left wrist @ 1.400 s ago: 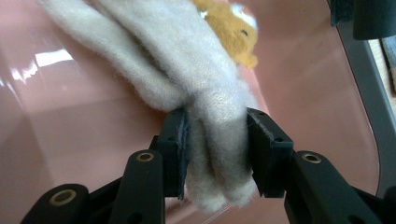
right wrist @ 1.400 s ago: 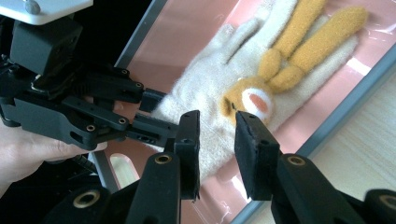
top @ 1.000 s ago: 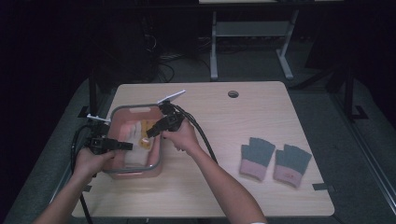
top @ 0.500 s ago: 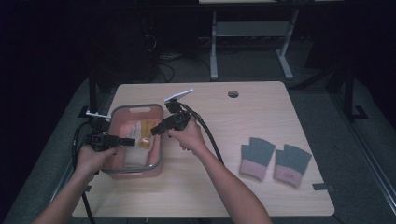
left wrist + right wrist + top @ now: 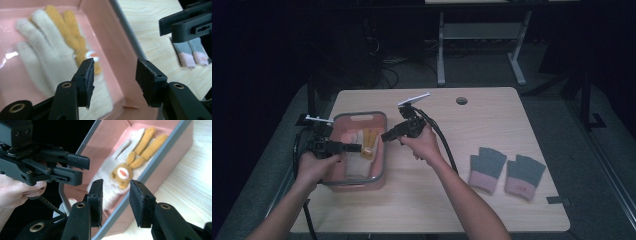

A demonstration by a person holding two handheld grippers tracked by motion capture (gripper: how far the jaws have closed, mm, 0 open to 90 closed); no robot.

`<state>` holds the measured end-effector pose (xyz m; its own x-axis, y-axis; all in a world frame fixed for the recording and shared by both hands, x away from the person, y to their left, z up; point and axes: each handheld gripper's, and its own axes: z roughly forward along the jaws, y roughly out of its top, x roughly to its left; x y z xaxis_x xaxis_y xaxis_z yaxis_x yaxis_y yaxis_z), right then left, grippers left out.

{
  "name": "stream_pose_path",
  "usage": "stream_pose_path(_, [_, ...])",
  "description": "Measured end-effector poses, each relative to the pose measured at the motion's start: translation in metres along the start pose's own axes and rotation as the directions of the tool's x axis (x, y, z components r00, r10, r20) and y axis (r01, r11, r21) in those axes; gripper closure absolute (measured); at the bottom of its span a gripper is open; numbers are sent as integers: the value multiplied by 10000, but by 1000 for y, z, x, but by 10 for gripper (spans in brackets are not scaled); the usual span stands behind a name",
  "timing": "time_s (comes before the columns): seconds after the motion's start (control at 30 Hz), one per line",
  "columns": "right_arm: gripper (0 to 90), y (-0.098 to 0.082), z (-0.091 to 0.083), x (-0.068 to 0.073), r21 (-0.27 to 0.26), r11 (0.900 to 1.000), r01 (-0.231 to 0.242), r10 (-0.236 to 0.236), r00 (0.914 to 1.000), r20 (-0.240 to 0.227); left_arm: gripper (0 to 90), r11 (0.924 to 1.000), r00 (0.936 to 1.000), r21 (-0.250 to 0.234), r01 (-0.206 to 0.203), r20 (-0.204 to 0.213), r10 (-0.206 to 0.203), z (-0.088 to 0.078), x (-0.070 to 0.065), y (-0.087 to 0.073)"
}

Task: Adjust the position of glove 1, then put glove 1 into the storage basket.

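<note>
- The cream and orange gloves (image 5: 360,145) lie in the pink tub (image 5: 379,150).
- The left gripper (image 5: 354,147) hangs over them, jaws just opened, holding nothing.
- The right gripper (image 5: 384,136) sits at the tub's rim, jaws parted, likewise bare.
- Grey gloves (image 5: 506,171) lie well apart.

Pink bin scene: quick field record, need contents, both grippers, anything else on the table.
container: pink bin, grey rim, left part of the table
contents: cream and orange gloves, lying flat inside
left gripper: over the bin, jaws have just been opening, nothing between them
right gripper: above the bin's right rim, jaws have just been opening, nothing between them
elsewhere: grey gloves with pink cuffs, flat, right part of table
</note>
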<state>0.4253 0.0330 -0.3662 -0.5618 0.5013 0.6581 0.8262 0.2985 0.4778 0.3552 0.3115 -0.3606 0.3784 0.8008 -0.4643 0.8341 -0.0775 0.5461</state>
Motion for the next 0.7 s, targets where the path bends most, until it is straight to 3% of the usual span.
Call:
stream_pose_path(0.03, [628,-2,-4,-2,-69,9999,-85,85,10000,2,469,9999,9997,-124,-47,219,49,0,-4,3])
stream_pose_path(0.2, [621,-5,-14,-7,-296,9995,-110,109,9999,-40,458,9982,9981,-405,-438,414,455,0,-15,9])
stream_pose_path(0.47, [597,-14,-32,-15,-521,9984,-236,230,9997,-120,437,9964,9934,-360,-772,825,800,8,-32,13])
stream_pose_path(0.7, [584,-23,-48,-24,-700,9968,-397,404,9992,81,429,9944,9875,-375,-984,1200,1022,16,-44,16])
